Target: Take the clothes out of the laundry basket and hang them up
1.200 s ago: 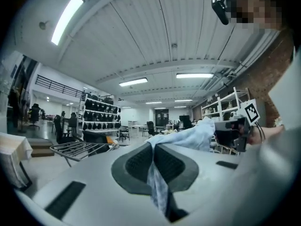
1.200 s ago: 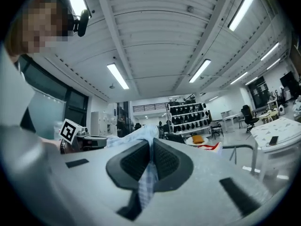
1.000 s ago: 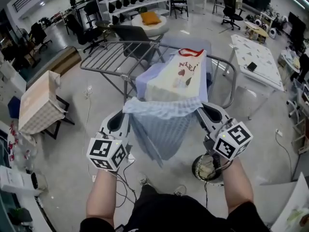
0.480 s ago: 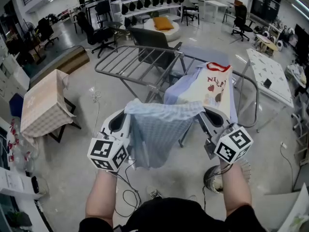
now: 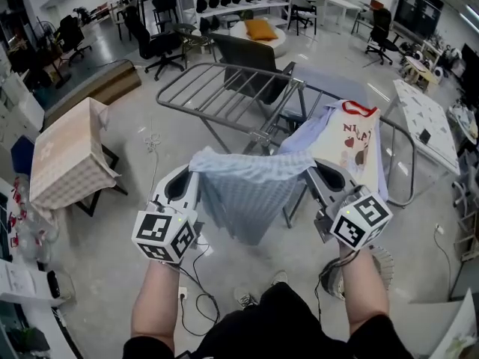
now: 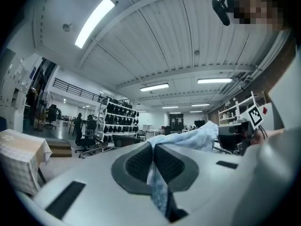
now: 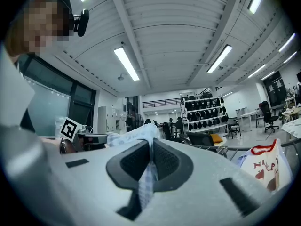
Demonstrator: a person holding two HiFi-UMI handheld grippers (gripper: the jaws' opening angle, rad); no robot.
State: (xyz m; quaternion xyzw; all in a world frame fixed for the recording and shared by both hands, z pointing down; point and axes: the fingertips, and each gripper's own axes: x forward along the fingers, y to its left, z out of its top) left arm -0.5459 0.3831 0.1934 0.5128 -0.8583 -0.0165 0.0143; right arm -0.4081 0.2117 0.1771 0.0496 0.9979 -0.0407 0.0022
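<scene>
**Cloth carried across to the rack's free rails**

Both grippers are level in front of the person. The left gripper is pressed together on one top corner of the blue checked cloth. The right gripper pinches the other corner the same way, and both gripper views show fabric squeezed between the pads. The cloth hangs stretched between them, off the floor. Over the last second the person has shifted sideways with the grip unchanged. The drying rack now has its empty rails straight ahead, and the white shirt already hung on it sits off to the right. Judged next step: drape the cloth over the free rails.
</scene>
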